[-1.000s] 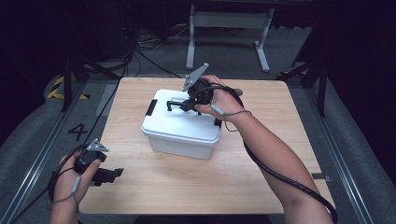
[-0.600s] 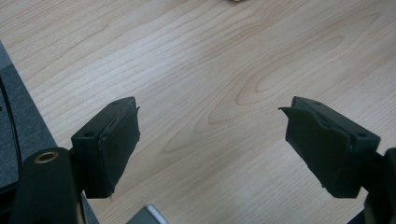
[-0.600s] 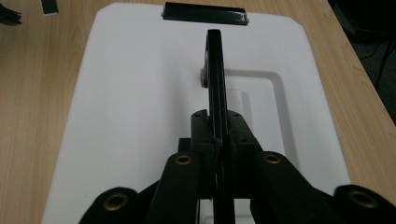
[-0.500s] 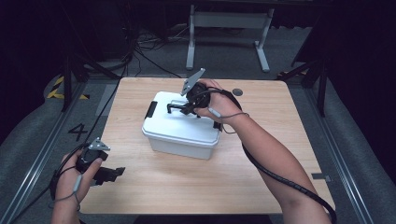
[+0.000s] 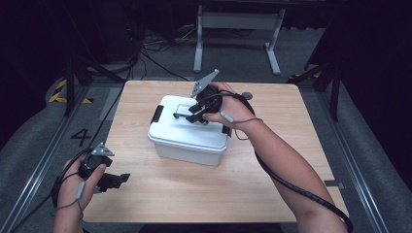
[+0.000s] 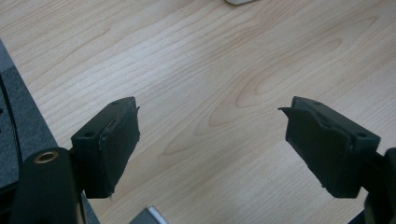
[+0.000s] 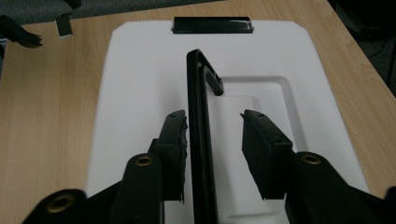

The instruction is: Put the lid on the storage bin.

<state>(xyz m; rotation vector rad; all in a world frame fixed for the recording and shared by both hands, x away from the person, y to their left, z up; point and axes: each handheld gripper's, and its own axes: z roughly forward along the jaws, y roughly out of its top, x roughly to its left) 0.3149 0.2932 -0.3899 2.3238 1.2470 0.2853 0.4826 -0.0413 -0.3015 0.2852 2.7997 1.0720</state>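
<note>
Two grippers are at work over a wooden table, and several details stay hard to read. In the high view the right gripper sits at the centre of the frame above the white lidded box, but the hand and the grey plate cover most of its jaws, so the opening cannot be judged from there. The right gripper view settles it: the jaws have just been opening and now stand about half apart, with the box's black carrying handle upright between them; the left pad lies against or just beside the handle (the contact line is too dark to call), while the right pad is clearly apart from it, so nothing is clamped. The handle's lower end is cut off by the bottom edge of that view. A black latch shows at the lid's far edge, top centre. The box's second latch appears at its left end in the high view. The left gripper rests at the lower left of the high view, near the table's edge, well apart from the box; its own view shows the jaws spread wide over bare wood, holding nothing. A small round object lies on the table behind the right hand, too small to identify.
</note>
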